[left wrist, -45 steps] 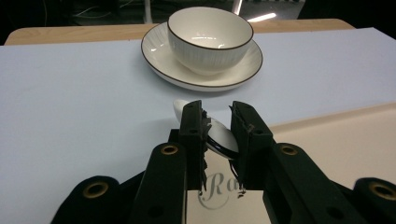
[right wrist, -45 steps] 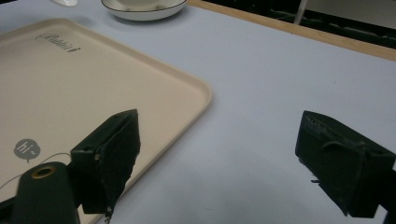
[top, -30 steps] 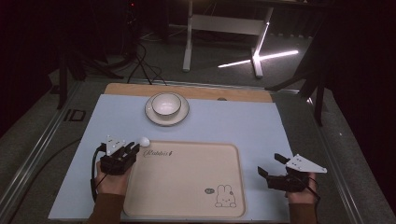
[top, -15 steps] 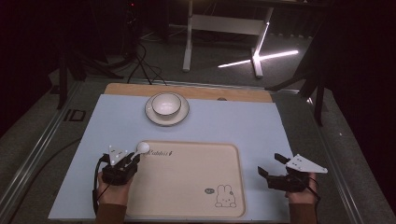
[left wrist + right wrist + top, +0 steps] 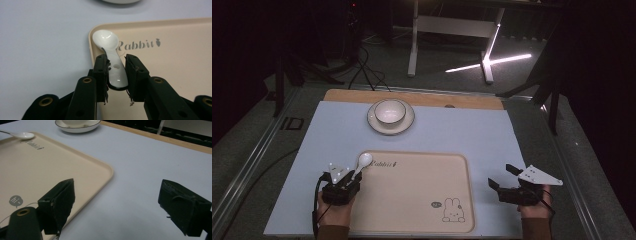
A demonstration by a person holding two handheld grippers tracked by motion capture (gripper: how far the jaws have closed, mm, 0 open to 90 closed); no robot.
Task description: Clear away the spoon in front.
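Observation:
A white ceramic spoon (image 5: 113, 57) is held by its handle in my left gripper (image 5: 117, 72), which is shut on it. Its bowl (image 5: 364, 160) hangs over the near-left corner of the beige rabbit tray (image 5: 412, 210). The spoon's bowl (image 5: 23, 135) also shows far off in the right gripper view. My right gripper (image 5: 503, 177) stands open over the blue mat to the right of the tray, nothing between its jaws (image 5: 117, 205). A white bowl (image 5: 390, 111) sits on a saucer (image 5: 375, 125) at the back of the mat.
The tray (image 5: 37, 170) lies at the front middle of the light blue mat (image 5: 462, 135). A wooden strip (image 5: 462, 100) runs along the table's far edge. Beyond it, a dark floor with cables and a white desk frame (image 5: 452, 25).
My left gripper has drawn back toward the person and slightly right, carrying the spoon so its bowl now lies over the tray's corner. The right gripper has stayed still.

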